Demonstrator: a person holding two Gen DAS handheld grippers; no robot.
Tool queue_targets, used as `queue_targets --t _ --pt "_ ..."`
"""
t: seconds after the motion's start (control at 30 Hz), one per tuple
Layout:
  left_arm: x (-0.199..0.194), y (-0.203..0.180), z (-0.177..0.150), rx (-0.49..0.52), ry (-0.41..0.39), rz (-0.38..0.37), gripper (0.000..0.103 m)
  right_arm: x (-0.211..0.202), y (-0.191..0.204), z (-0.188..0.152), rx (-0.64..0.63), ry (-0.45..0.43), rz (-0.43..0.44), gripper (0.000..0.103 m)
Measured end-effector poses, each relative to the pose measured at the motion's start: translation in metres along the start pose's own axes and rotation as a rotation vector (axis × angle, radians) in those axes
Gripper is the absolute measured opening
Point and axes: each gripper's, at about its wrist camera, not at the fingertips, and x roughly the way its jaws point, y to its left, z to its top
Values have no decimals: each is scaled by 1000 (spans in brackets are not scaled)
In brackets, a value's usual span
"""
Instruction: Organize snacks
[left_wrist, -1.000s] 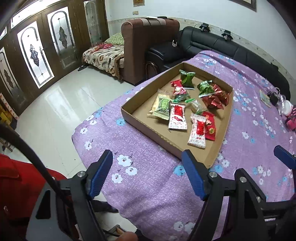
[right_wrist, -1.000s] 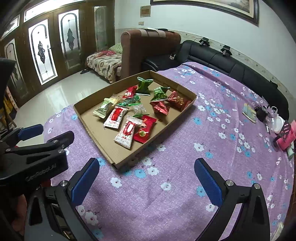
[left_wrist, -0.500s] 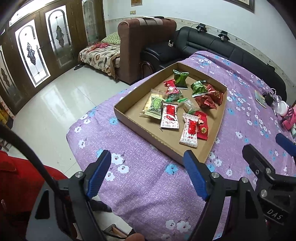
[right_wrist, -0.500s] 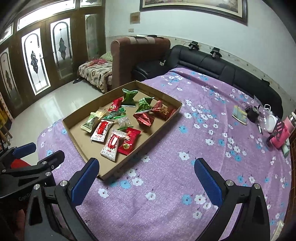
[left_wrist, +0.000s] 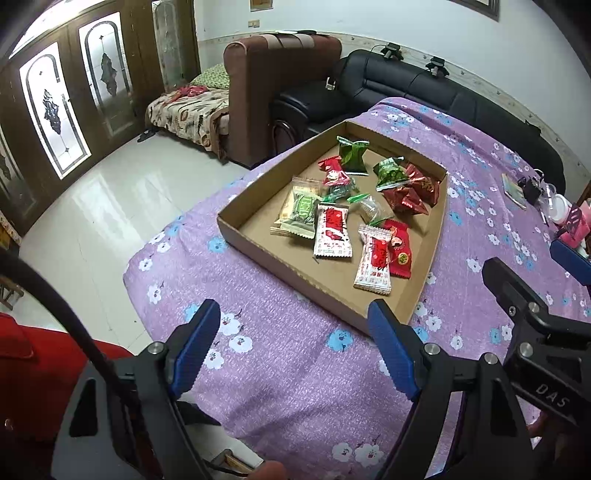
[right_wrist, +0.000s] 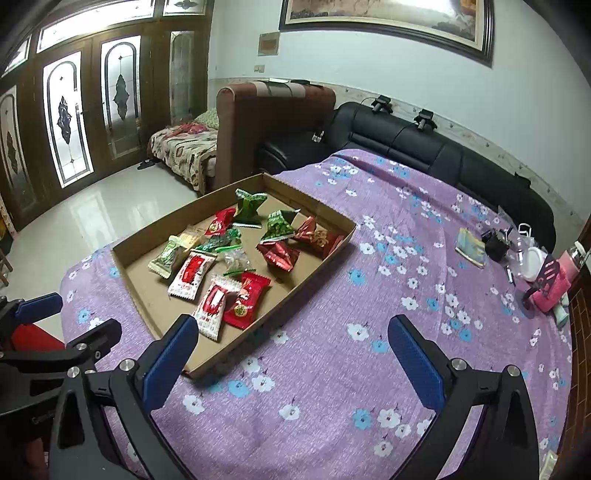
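A shallow cardboard tray (left_wrist: 247, 240) (right_wrist: 140, 280) lies on a purple flowered tablecloth (left_wrist: 288, 369) (right_wrist: 332, 369). It holds several wrapped snacks: red-and-white packets (left_wrist: 331, 232) (right_wrist: 192, 273), red pouches (left_wrist: 406, 199) (right_wrist: 317, 240), green pouches (left_wrist: 352, 155) (right_wrist: 249, 206) and a pale green packet (left_wrist: 301, 212). My left gripper (left_wrist: 295, 345) is open and empty, hovering before the tray's near edge. My right gripper (right_wrist: 291, 363) is open and empty, over the cloth right of the tray's near corner.
A small booklet (right_wrist: 471, 245), dark keys, a clear lidded cup (right_wrist: 532, 262) and a pink object (right_wrist: 554, 288) lie at the table's far right. Black sofa (right_wrist: 424, 147) and brown armchair (right_wrist: 273, 118) stand behind the table. Tiled floor lies left.
Both grippers have drawn back and up from the tray, which looks smaller and farther now. Both stay open and empty. The snacks have not moved.
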Motion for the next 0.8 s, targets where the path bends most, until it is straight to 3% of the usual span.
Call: queue_targets --t 0.47,0.8 --pt "3 -2 6 3 -72 -4 82 4 -1 5 -31 -6 -25 102" --pt "11 -5 16 22 -40 -71 82 7 -7 4 -28 10 -32 102"
